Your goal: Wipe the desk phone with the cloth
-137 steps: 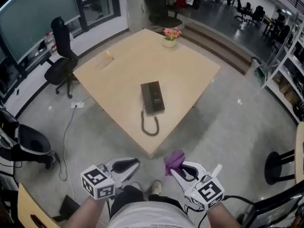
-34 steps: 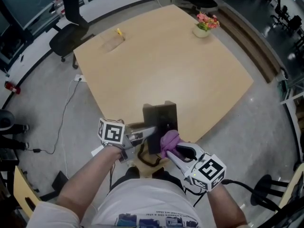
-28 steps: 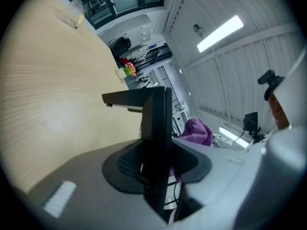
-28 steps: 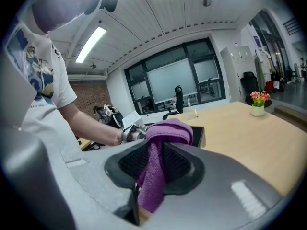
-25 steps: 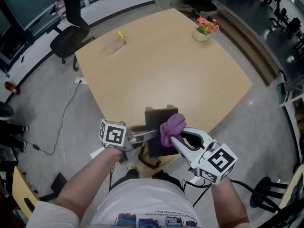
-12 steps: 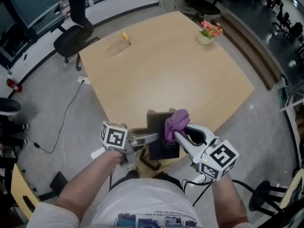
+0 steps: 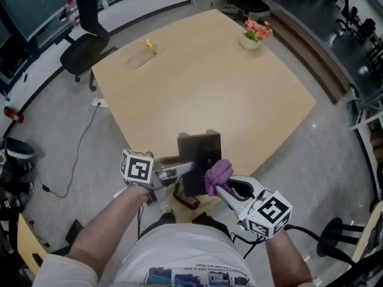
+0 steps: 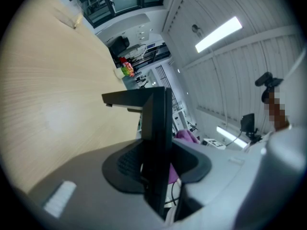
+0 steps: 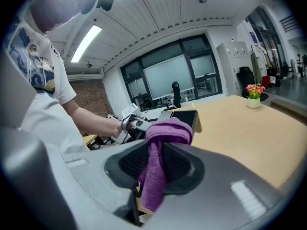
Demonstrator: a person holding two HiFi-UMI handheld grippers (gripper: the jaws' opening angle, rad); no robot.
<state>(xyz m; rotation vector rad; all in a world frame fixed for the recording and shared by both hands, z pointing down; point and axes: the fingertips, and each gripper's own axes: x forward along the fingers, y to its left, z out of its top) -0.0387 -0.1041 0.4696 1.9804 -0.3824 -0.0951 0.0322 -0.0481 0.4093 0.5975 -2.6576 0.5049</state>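
The black desk phone (image 7: 200, 155) stands tilted up on its edge at the near corner of the table (image 7: 239, 88). My left gripper (image 7: 184, 168) is shut on its left side; in the left gripper view the phone (image 8: 156, 128) runs edge-on between the jaws. My right gripper (image 7: 216, 184) is shut on a bunched purple cloth (image 7: 219, 173), which rests against the phone's lower right part. In the right gripper view the cloth (image 9: 160, 152) hangs between the jaws, with the phone (image 9: 186, 119) and the left gripper (image 9: 136, 124) just beyond. The phone's coiled cord (image 7: 187, 200) hangs below the table edge.
A small pot of flowers (image 7: 254, 33) stands at the table's far corner, and a small yellow object (image 7: 148, 43) lies at the far left. A black office chair (image 7: 81, 31) stands beyond the left side. A cable (image 7: 81, 148) trails on the floor.
My right gripper has drawn the cloth down the phone's face toward me, from the phone's upper part to its lower right. The left gripper keeps the phone propped in the same place.
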